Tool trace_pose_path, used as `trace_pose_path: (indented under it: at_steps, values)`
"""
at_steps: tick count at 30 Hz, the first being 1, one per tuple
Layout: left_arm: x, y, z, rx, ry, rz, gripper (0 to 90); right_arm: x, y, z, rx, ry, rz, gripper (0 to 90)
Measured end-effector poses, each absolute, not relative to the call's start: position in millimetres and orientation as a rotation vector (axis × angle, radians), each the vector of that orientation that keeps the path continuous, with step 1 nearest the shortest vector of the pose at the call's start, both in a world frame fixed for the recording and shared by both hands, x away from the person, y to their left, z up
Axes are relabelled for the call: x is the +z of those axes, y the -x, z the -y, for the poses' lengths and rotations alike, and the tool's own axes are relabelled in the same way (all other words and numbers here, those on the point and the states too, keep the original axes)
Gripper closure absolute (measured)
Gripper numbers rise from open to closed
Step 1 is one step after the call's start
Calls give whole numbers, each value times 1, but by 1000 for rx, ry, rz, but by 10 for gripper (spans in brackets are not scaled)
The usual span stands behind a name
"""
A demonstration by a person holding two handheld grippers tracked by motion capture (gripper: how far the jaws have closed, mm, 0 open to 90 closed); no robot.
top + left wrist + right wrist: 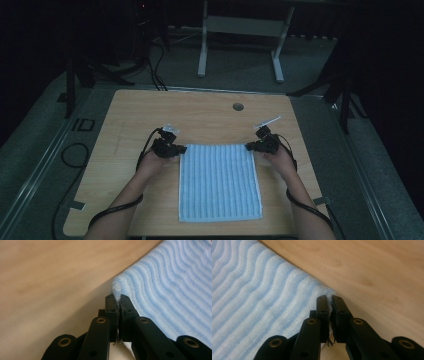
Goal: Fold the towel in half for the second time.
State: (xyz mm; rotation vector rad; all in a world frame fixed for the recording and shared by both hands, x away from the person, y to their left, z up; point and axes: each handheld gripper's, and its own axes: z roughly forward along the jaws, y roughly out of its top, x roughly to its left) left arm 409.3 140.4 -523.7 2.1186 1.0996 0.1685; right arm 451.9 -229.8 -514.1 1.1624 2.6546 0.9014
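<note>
Black jaws pinched tight: my left claw [117,302] bites the towel [220,182] corner at ten o'clock, my right claw [329,303] the two o'clock corner, ready to fold it over the table [150,110].

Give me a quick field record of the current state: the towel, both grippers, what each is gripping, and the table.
towel: light blue striped towel, lying flat on the table, long side running away from the person
left gripper: left gripper, shut on the towel's far left corner
right gripper: right gripper, shut on the towel's far right corner
towel corners: both far corners pinched between the fingers, cloth bunched there
table: wooden table, a round hole near its far edge
</note>
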Motion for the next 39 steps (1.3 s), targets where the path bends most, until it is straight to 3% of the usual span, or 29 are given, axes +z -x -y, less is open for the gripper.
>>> trace_pose_path:
  at_steps: [6, 12, 25, 39]
  values:
    - [-510, -431, -142, 201, -2096, -1112, 865, -504, -467, 226, 905, -1184, -2603, 849]
    - [-489, -423, -148, 206, -2050, -1073, 865, -482, -460, 228, 979, -1152, -2560, 849]
    - [-470, -349, -155, 179, -2014, -912, 863, -456, -376, 238, 1126, -949, -2546, 847]
    - [-495, -276, -171, 68, -2049, -846, 862, -471, -300, 254, 1160, -883, -2592, 849]
